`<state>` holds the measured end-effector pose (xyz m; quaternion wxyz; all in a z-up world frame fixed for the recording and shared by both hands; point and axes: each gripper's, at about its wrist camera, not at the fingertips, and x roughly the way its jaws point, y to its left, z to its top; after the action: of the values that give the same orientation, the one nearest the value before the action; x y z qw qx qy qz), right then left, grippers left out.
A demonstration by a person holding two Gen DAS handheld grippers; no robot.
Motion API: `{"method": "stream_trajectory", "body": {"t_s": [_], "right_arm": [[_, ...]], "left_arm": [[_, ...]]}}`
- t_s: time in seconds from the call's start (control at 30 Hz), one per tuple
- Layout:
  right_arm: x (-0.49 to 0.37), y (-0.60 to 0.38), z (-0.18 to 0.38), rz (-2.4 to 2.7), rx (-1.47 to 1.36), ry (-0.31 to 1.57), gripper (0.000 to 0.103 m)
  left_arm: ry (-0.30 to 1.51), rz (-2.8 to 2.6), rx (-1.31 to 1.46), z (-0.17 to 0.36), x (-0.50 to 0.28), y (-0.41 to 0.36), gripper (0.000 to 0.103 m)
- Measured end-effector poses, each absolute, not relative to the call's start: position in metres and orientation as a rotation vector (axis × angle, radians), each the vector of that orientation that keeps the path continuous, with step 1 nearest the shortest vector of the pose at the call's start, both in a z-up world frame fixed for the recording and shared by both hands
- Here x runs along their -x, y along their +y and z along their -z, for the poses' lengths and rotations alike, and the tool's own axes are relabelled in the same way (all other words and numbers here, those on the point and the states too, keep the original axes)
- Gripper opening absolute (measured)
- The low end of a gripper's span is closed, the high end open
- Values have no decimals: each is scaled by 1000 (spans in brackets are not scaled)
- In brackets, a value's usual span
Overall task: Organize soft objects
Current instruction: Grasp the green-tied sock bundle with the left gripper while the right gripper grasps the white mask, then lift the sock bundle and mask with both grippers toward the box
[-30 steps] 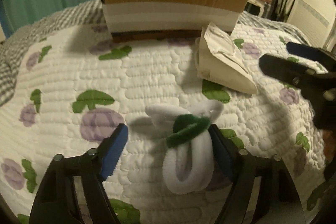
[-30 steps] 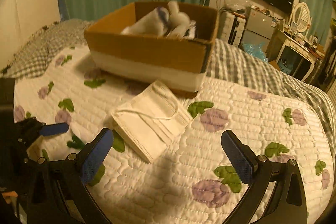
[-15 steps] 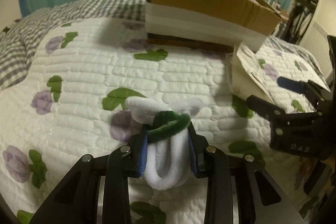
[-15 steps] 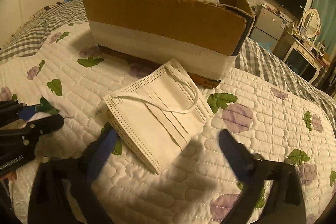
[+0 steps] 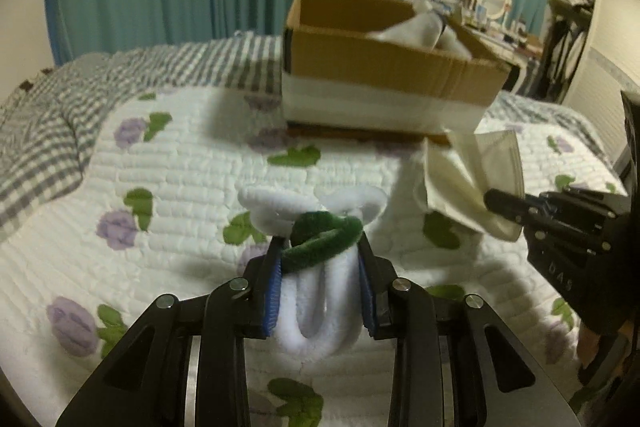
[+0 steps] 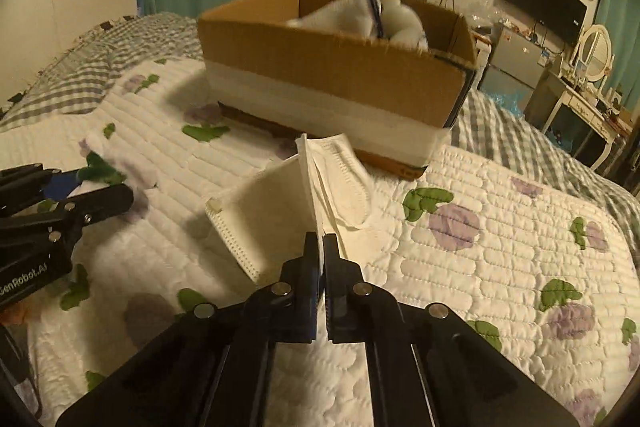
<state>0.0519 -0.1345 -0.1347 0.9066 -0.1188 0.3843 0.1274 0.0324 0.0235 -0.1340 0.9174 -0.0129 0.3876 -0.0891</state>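
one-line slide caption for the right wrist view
Right gripper shut on a white mask, lifting it off the quilt before the cardboard box.

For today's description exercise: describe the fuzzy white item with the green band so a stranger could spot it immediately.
Start at the cardboard box on the flowered quilt. In front of it, the left tool grips a fuzzy white loop toy. Unlike the flat white face mask nearby, it is plush, with a green band round it.

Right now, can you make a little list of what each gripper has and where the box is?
left gripper: shut on the white fluffy toy with a green band
right gripper: shut on the white face mask
cardboard box: on the quilt, behind the mask, open top
inside box: white soft things
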Motion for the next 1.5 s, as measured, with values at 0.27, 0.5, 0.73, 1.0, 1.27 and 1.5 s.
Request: {"method": "stream_trajectory", "body": {"t_s": [0.27, 0.5, 0.73, 1.0, 1.27, 1.5], "right_arm": [[-13, -134, 97, -247, 185, 714, 2], [28, -130, 66, -216, 176, 616, 2], [62, -130, 24, -204, 160, 514, 1], [93, -132, -31, -208, 138, 389, 1], [105, -130, -87, -212, 143, 255, 1], [95, -131, -122, -219, 106, 182, 1]], "left_arm": [[728, 170, 39, 102, -17, 34, 31], [657, 161, 55, 73, 7, 45, 31], [574, 184, 54, 36, 31, 47, 31], [479, 224, 40, -5, 49, 43, 31], [385, 243, 31, -42, 47, 42, 31], [310, 252, 23, -70, 32, 43, 31]]}}
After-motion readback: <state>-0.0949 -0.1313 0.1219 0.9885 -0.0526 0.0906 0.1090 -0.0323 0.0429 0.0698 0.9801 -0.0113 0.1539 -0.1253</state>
